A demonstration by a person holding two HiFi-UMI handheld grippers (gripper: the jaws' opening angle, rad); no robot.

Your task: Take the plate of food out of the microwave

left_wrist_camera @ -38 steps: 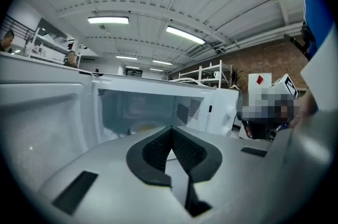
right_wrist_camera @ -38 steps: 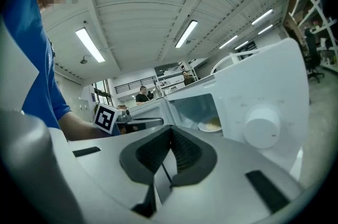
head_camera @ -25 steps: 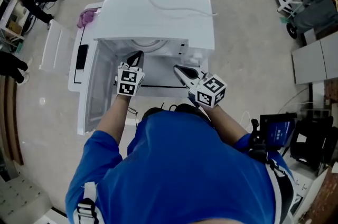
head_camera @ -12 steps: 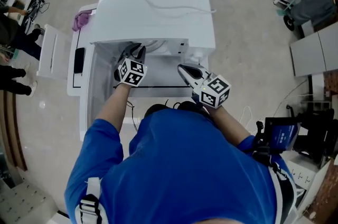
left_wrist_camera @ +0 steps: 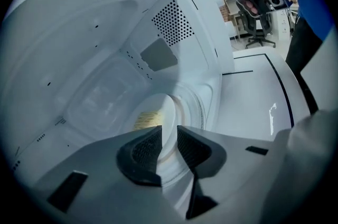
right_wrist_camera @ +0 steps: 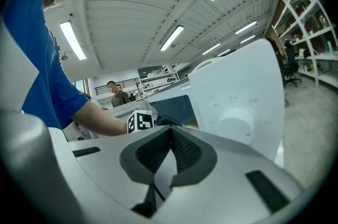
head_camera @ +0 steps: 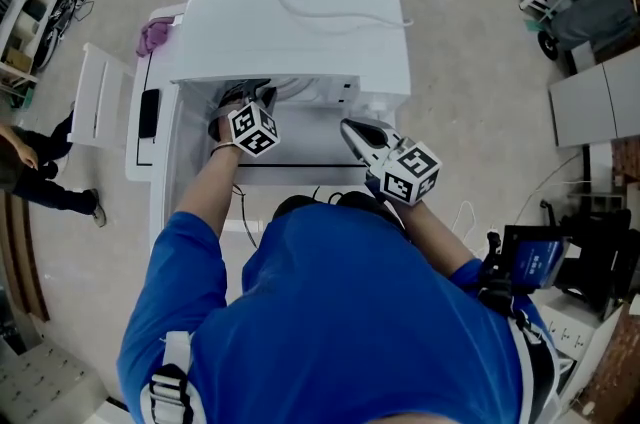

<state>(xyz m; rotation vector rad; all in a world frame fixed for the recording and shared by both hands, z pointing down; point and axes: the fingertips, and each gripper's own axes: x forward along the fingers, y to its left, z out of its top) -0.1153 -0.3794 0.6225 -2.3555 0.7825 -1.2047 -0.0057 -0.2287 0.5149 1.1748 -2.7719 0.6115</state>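
The plate, with food on it, sits inside the microwave. The left gripper pinches only its near rim, so the plate may tilt, slip or clip the opening on the way out. The right gripper hangs outside, closed and empty.

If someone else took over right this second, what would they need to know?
Left gripper: inside the microwave, jaws closed on the rim of the plate.
Right gripper: shut, empty, outside near the control dial.
Plate, with food on it: not yet out of the microwave.
Done: plate gripped.
Left: draw it out level.
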